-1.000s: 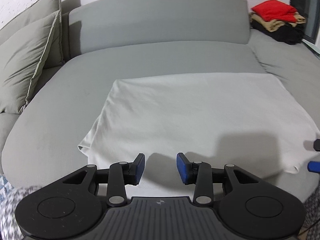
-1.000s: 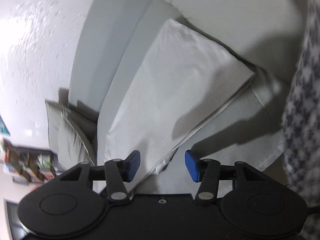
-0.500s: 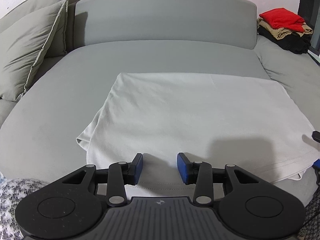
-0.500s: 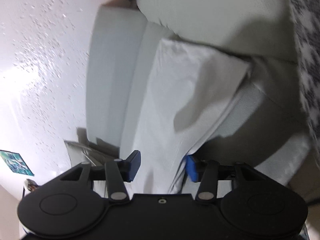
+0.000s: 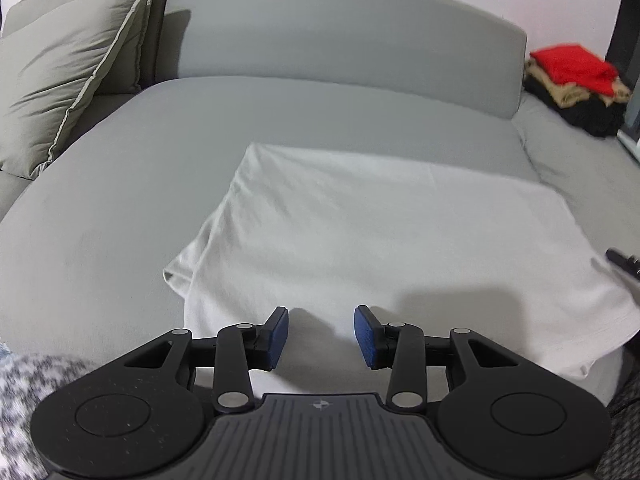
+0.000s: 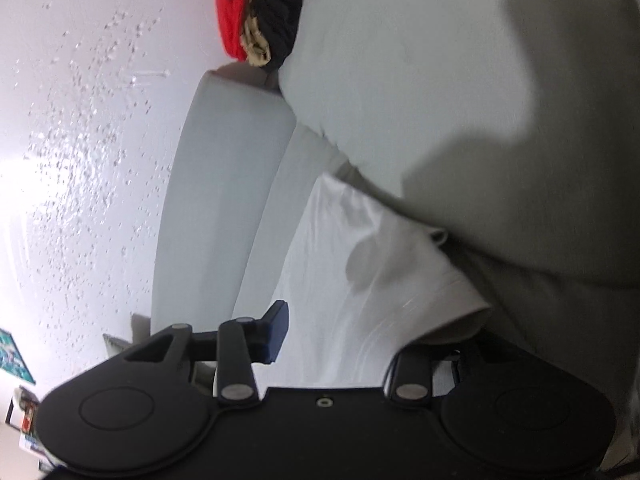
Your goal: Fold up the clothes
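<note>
Cloth from the white garment (image 5: pixel 384 240), spread on the sofa (image 5: pixel 120 200), is now taken between the right gripper (image 6: pixel 344 332) jaws at its 3 o'clock edge, grip unconfirmed, while the left gripper (image 5: pixel 322 338) jaws are held spread and empty at 6 o'clock, readying a fold.

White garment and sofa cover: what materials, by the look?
White garment: looks like thin cotton jersey, matte; soft creases, stitched hem at the near edge. Sofa cover: likely a tight woven or knit upholstery fabric, matte grey, stretched smooth. Fibre can't be confirmed.
</note>
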Demonstrator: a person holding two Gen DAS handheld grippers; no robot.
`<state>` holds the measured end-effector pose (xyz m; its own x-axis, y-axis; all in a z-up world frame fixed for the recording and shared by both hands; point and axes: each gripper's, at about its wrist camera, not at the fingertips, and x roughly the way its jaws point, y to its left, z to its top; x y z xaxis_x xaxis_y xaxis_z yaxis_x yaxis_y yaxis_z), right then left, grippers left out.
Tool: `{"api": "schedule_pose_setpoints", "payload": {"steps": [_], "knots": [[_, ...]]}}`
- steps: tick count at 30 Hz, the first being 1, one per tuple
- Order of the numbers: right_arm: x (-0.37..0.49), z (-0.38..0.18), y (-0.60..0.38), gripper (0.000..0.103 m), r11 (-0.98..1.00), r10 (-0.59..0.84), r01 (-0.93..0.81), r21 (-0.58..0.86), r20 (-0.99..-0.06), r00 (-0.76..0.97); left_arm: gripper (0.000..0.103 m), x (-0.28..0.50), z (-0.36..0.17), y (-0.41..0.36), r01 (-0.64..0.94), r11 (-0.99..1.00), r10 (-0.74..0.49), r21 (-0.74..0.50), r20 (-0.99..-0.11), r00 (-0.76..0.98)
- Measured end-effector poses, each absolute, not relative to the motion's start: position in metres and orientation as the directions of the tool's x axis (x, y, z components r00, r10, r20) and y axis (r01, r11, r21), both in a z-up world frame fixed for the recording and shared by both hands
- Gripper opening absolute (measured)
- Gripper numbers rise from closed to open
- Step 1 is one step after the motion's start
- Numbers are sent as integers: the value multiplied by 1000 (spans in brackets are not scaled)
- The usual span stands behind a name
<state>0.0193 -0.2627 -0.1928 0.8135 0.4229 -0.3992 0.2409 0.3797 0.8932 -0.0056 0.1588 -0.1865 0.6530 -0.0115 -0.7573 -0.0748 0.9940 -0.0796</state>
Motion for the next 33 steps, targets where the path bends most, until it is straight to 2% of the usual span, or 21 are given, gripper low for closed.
{"api": "schedule_pose_setpoints", "payload": {"steps": [4, 6, 7, 8, 9, 11, 15, 17, 18, 19, 21, 23, 25, 27, 31, 33], "knots": [[27, -195, -267, 37, 374, 388, 275, 886, -419, 821, 38, 3, -183, 178, -150, 986, 46, -71, -753, 656], [30, -197, -268, 31, 365, 373, 299, 882, -433, 820, 32, 11, -189, 192, -198, 977, 60, -81, -785, 617], [31, -197, -269, 29, 362, 367, 310, 879, -440, 820, 19, 15, -194, 197, -216, 974, 69, -74, -805, 589], [32, -198, -270, 25, 364, 364, 317, 876, -447, 817, 17, 18, -199, 202, -233, 970, 77, -68, -824, 562], [32, -198, -270, 22, 369, 361, 326, 871, -457, 813, 18, 20, -200, 204, -228, 972, 77, -62, -830, 553], [33, -199, -270, 3, 400, 350, 351, 846, -495, 795, 19, 24, -199, 202, -182, 983, 77, -26, -840, 537], [42, -181, -257, 4, 567, 301, 344, 748, -577, 759, 20, 25, -192, 195, -52, 997, 81, 63, -843, 532], [48, -168, -247, 4, 661, 260, 336, 671, -625, 736, 23, 16, -182, 196, -4, 994, 93, 111, -814, 573], [51, -161, -243, 4, 697, 241, 330, 636, -642, 728, 27, 12, -178, 202, -13, 994, 98, 112, -799, 593], [53, -155, -238, 4, 731, 222, 323, 602, -656, 721, 35, 8, -174, 209, -23, 993, 102, 112, -784, 612], [55, -140, -225, 4, 792, 180, 294, 535, -666, 724, 35, 1, -166, 222, -42, 993, 112, 112, -753, 649], [57, -122, -205, 4, 846, 146, 252, 469, -660, 737, 32, -3, -169, 238, -92, 994, 104, 58, -753, 650], [57, -104, -181, 4, 894, 122, 200, 402, -646, 754, 32, -6, -169, 254, -136, 989, 51, -52, -751, 659], [57, -79, -147, 4, 941, 127, 98, 323, -609, 783, 32, -11, -167, 266, -183, 976, 37, -122, -730, 683], [46, -36, -65, 4, 974, 224, -162, 160, -531, 817, 30, -17, -169, 286, -256, 937, 12, -237, -711, 703], [39, -25, -26, 4, 954, 292, -280, 105, -522, 801, 29, -18, -170, 293, -286, 919, 11, -270, -709, 705]]}}
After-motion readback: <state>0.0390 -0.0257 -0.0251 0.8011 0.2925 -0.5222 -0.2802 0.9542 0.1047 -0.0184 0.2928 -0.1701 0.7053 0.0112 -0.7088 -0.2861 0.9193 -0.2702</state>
